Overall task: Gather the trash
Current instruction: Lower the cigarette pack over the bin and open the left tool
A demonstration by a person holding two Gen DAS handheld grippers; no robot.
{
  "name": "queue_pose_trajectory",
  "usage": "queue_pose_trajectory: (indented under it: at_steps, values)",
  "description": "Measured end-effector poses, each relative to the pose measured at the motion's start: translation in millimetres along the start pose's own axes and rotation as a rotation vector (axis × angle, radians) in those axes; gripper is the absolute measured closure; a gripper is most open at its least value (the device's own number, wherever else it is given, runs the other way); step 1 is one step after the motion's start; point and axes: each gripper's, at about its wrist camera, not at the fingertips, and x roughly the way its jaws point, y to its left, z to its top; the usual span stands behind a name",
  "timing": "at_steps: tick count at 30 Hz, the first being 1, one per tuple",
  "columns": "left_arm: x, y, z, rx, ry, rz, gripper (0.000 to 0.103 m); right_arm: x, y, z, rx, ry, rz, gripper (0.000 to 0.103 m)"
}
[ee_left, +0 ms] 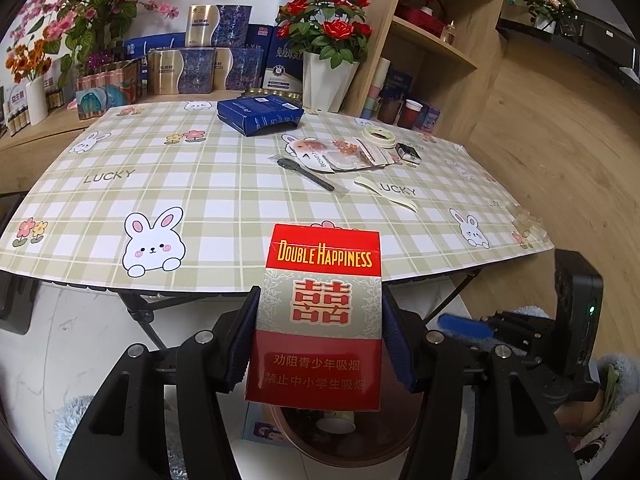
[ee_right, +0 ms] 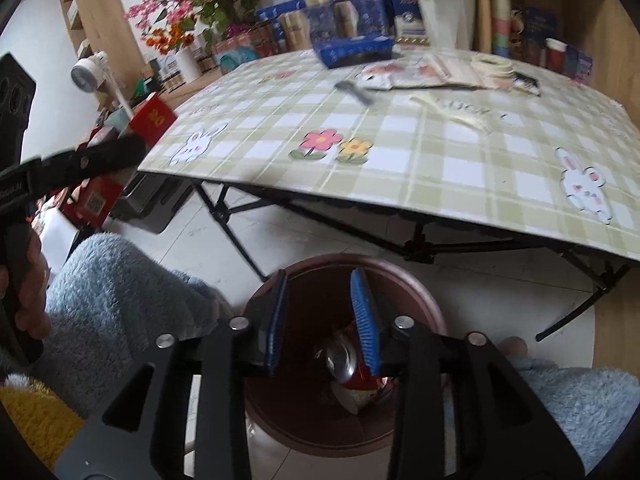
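My left gripper (ee_left: 320, 336) is shut on a red "Double Happiness" cigarette pack (ee_left: 320, 316) and holds it upright above the brown trash bin (ee_left: 352, 446). A paper cup (ee_left: 336, 424) lies in the bin. My right gripper (ee_right: 324, 320) is open and empty over the same bin (ee_right: 420, 300), where a crushed red can (ee_right: 348, 364) lies. On the table are a blue box (ee_left: 260, 114), a black spoon (ee_left: 306, 174), snack wrappers (ee_left: 340, 154), a tape roll (ee_left: 378, 136), a small black pack (ee_left: 408, 152) and a cream plastic fork (ee_left: 386, 194).
The checked tablecloth with rabbits covers a folding table (ee_left: 160, 184) whose front edge is just beyond the bin. Flower vases (ee_left: 328, 76), gift boxes and a wooden shelf (ee_left: 432, 32) stand behind it. My left gripper with the pack shows at the left of the right wrist view (ee_right: 132, 136).
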Motion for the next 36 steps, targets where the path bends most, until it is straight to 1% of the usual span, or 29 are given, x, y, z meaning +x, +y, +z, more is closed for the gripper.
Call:
queue_pose_trajectory:
  at_steps: [1, 3, 4, 5, 6, 7, 9, 11, 12, 14, 15, 17, 20, 24, 28, 36]
  values:
    - [0, -1, 0, 0.001, 0.001, 0.0, 0.048, -3, -2, 1, 0.005, -0.015, -0.014, 0.061]
    - [2, -2, -1, 0.005, 0.004, -0.002, 0.048, -11, -7, 3, 0.021, -0.054, -0.048, 0.048]
    - [3, -3, -1, 0.009, 0.007, -0.003, 0.048, -15, -10, 4, 0.028, -0.071, -0.055, 0.046]
    - [4, -4, -2, 0.013, 0.009, -0.004, 0.048, -19, -14, 5, 0.031, -0.085, -0.065, 0.041]
    - [4, -4, -3, 0.018, 0.011, -0.007, 0.048, -22, -16, 6, 0.033, -0.097, -0.078, 0.035]
    - [6, -5, -5, 0.023, 0.013, -0.014, 0.048, -26, -19, 8, 0.035, -0.114, -0.094, 0.032]
    - [9, -6, -8, 0.032, 0.019, -0.032, 0.048, -36, -25, 11, 0.04, -0.16, -0.12, 0.017]
    - [14, -7, -11, 0.045, 0.024, -0.04, 0.048, -46, -29, 12, 0.037, -0.203, -0.158, 0.011]
    - [16, -8, -13, 0.05, 0.026, -0.045, 0.048, -51, -30, 13, 0.032, -0.227, -0.192, 0.009]
    - [21, -13, -18, 0.066, 0.024, -0.062, 0.048, -56, -33, 11, 0.032, -0.25, -0.239, 0.007]
    - [23, -14, -20, 0.073, 0.023, -0.065, 0.048, -55, -34, 10, 0.038, -0.25, -0.246, 0.007]
    - [28, -20, -26, 0.095, 0.026, -0.07, 0.048, -53, -38, 7, 0.058, -0.243, -0.27, 0.007]
    - [36, -28, -33, 0.122, 0.05, -0.086, 0.048, -45, -44, 5, 0.085, -0.212, -0.298, 0.007]
    - [47, -35, -40, 0.149, 0.089, -0.103, 0.048, -44, -46, 4, 0.107, -0.207, -0.308, 0.007]
    - [56, -39, -45, 0.169, 0.125, -0.106, 0.048, -45, -45, 3, 0.101, -0.214, -0.31, 0.007]
    - [66, -39, -49, 0.153, 0.167, -0.114, 0.048, -45, -50, 0, 0.132, -0.209, -0.32, 0.007]
